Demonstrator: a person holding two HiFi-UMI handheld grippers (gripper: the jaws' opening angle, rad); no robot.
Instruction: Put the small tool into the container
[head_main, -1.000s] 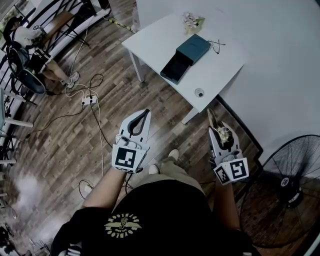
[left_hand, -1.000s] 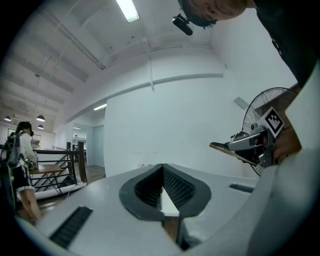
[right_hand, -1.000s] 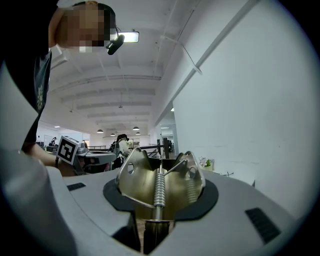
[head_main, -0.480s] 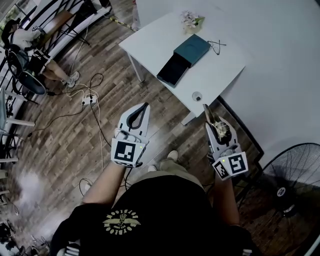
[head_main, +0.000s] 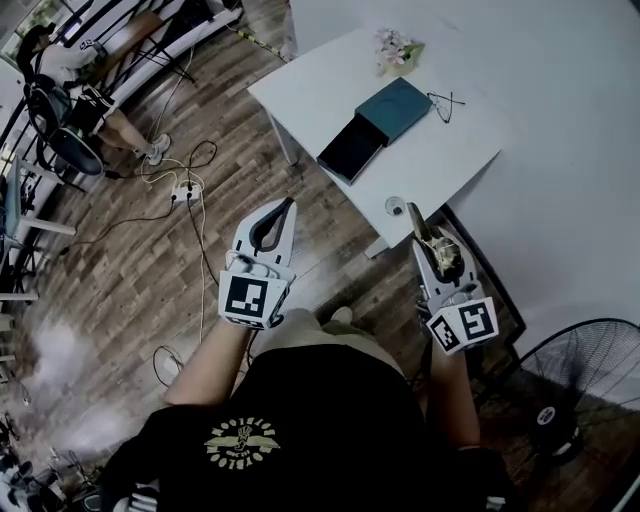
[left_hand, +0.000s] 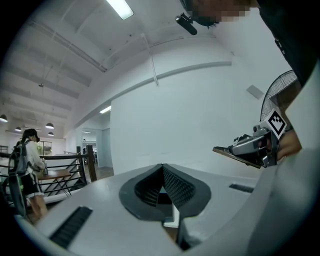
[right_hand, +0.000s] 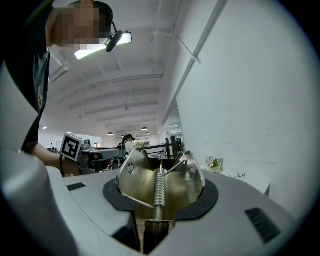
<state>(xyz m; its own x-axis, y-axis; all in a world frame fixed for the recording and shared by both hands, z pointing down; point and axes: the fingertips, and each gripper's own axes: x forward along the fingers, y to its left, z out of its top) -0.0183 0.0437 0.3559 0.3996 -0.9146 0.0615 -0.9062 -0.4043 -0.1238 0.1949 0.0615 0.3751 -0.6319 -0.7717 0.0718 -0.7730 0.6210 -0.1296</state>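
The step in hand is carrying: the right gripper (head_main: 432, 245) has its jaws partly closed on the tool (right_hand: 142, 186), a small brass-coloured metal piece with a spring down its middle, held firmly between the pads. The tool is well apart from the box (head_main: 398, 104), on the box's near side and to its right, up in the air by the corner of the desk (head_main: 320, 80) that carries the box. The left gripper (head_main: 283, 215) has its jaws closed at the tips with nothing between them, and it hangs well short of the box on its near left.

The box is teal, with a dark open part (head_main: 351, 150) at its near end. I judge that the next move calls for reaching the right gripper forward and left until the tool is over that dark opening, lowering it inside, then opening the jaws. The left gripper looks unneeded unless the box slides.
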